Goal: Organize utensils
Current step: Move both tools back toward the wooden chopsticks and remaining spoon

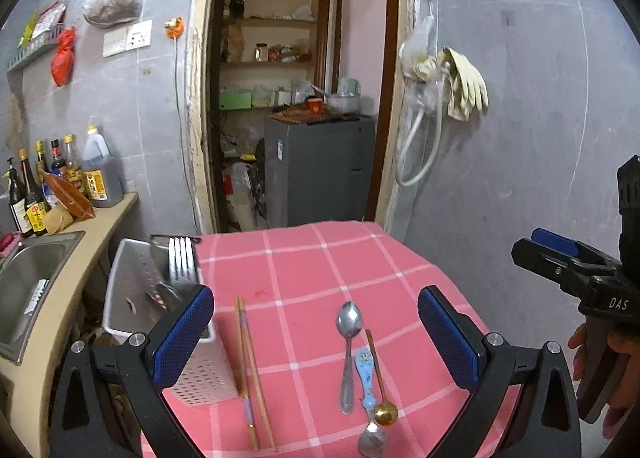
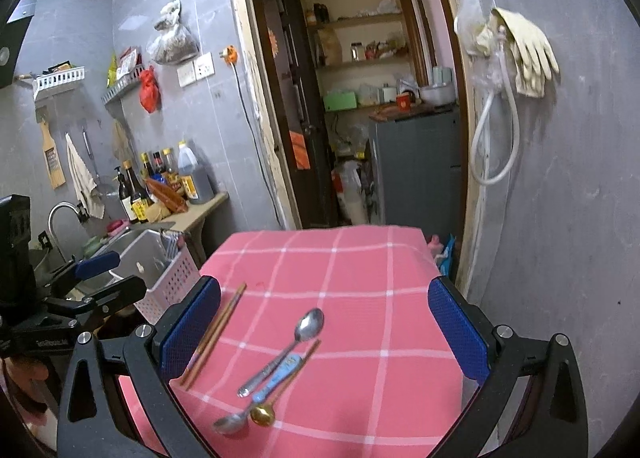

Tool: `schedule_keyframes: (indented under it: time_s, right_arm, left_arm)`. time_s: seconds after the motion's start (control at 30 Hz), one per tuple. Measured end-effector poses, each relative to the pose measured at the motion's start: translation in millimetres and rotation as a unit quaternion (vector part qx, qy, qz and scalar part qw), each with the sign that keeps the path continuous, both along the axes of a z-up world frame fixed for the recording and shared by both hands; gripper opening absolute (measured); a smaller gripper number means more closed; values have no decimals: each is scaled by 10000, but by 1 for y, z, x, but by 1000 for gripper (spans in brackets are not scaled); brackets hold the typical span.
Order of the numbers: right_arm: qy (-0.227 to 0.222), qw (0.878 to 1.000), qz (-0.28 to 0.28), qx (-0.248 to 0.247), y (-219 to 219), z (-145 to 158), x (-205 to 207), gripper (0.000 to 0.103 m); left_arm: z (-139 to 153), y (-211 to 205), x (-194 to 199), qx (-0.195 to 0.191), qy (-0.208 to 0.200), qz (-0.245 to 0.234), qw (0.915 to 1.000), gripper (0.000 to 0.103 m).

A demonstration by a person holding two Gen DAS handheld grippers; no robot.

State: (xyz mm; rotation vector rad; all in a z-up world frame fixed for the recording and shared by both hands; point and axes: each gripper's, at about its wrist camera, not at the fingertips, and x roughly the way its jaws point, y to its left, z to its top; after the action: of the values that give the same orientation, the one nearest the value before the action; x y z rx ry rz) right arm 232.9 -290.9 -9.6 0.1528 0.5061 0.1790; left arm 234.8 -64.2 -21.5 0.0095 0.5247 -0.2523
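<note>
A counter covered by a pink checked cloth [image 1: 320, 266] carries the utensils to be organized. The left hand-held gripper [image 1: 316, 338] hangs above the near part of the cloth with its blue-padded jaws spread wide and nothing between them; the right hand-held gripper [image 2: 324, 334] is likewise wide open and empty, and appears at the right edge of the left wrist view, held by a hand [image 1: 612, 370].

A pair of wooden chopsticks [image 1: 250, 374] lies lengthwise on the left part of the cloth. To their right lie three spoons close together: a steel spoon [image 1: 348, 350] with its bowl toward the far side, a blue-handled spoon [image 1: 368, 398] with its bowl toward the near edge, and a slim spoon with a gold bowl [image 1: 382, 386] touching the blue handle.

A white perforated basket [image 1: 132, 290] stands at the cloth's left edge, just beside the chopsticks; a fork [image 1: 182, 262] stands upright in it. Beyond the basket are a steel sink [image 1: 28, 282] and sauce bottles [image 1: 60, 178]. Rubber gloves [image 1: 466, 84] hang on the grey wall at right.
</note>
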Motion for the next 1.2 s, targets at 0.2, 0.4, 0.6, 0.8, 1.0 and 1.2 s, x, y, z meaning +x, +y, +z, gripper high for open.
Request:
schedule_keyframes:
  time_s: [0.2, 0.4, 0.6, 0.8, 1.0, 1.2]
  right_arm:
    - [388, 9990, 32, 203, -20, -25, 14, 102]
    - [758, 9963, 133, 379, -35, -54, 32, 100]
    - [1059, 9928, 250, 500, -44, -82, 50, 81]
    - [1302, 9886, 464, 598, -43, -108, 76, 68]
    - [1407, 9858, 665, 639, -32, -125, 103, 61]
    - [1377, 9851, 760, 693, -19, -133, 121, 55]
  left_arm:
    - [-17, -18, 14, -9, 303, -49, 9995, 103]
    - [-39, -28, 32, -140, 688, -3, 9975, 102]
    - [-60, -32, 54, -104, 993, 276, 9946, 96]
    - [-80, -33, 77, 17, 1223, 681, 9902, 93]
    - [-91, -36, 96, 179, 1277, 905, 9875, 91]
    - [-99, -32, 112, 102, 1216, 1102, 9864, 89]
